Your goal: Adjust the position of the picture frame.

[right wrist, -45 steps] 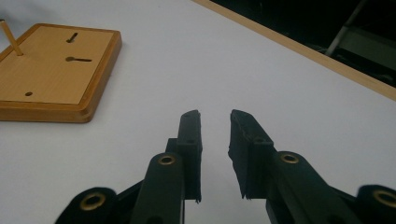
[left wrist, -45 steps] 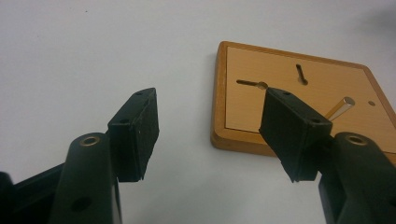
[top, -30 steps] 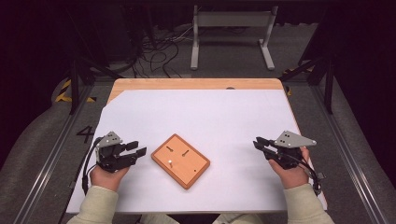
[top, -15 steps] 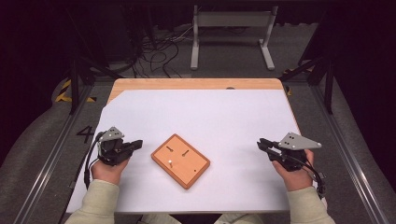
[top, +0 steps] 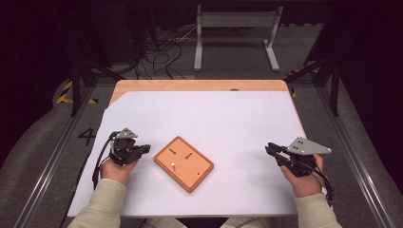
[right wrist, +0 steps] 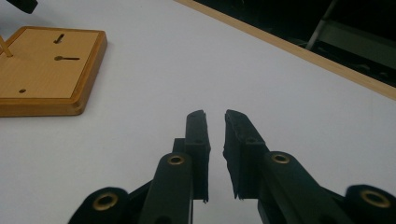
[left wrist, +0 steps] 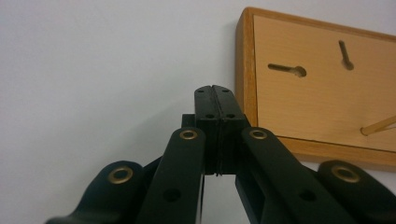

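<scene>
Across the table (top: 199, 86), a white sheet (top: 228, 118) is covering the wooden top, with dark floor, cables and a metal stand lying beyond. Left gripper (top: 145, 149) is sitting with jaws pressed together, empty, just beside the wooden board (top: 184, 163); right gripper (top: 269, 148) is resting slightly parted, empty, well apart. The board is lying flat mid-sheet, showing two keyhole slots and a small peg (top: 174, 165).

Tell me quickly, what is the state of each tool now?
Left tool: closed, holding nothing.
Right tool: slightly open, holding nothing.
</scene>
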